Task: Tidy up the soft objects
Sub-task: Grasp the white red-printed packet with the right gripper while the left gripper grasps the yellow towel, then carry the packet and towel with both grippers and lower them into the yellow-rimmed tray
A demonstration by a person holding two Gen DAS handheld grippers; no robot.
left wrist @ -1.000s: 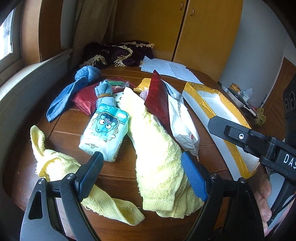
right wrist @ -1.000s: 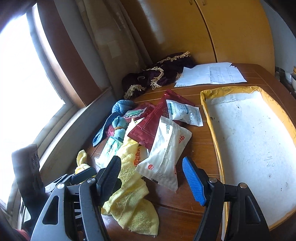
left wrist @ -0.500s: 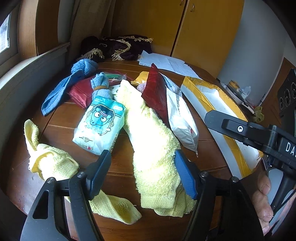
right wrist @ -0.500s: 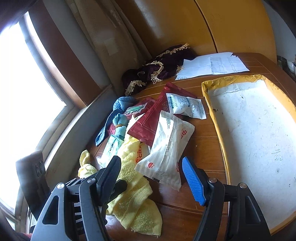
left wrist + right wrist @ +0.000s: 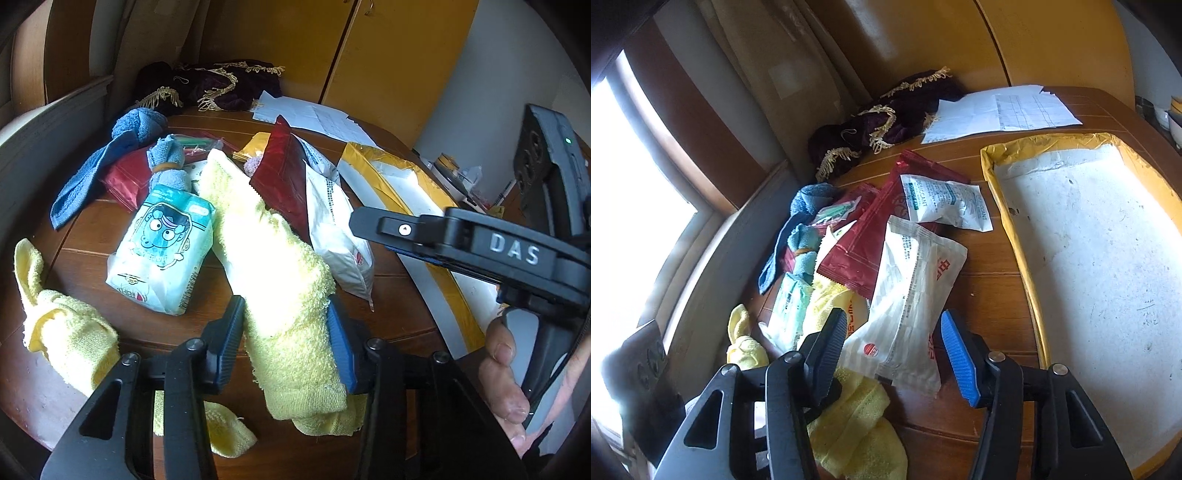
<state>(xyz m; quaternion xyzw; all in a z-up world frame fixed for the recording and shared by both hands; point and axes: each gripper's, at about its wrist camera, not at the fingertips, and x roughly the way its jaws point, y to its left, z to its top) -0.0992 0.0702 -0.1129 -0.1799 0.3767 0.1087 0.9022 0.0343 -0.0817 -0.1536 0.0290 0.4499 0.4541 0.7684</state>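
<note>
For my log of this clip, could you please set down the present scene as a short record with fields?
surface: round wooden table
left tongs: closed around the yellow towel, pads touching both its sides
right tongs: open, above the near end of the white striped packet, holding nothing
other yellow towel: crumpled at the table's near left edge
tissue pack: flat, left of the gripped towel
blue towel: far left
tray: yellow-rimmed, white inside, nothing in it
</note>
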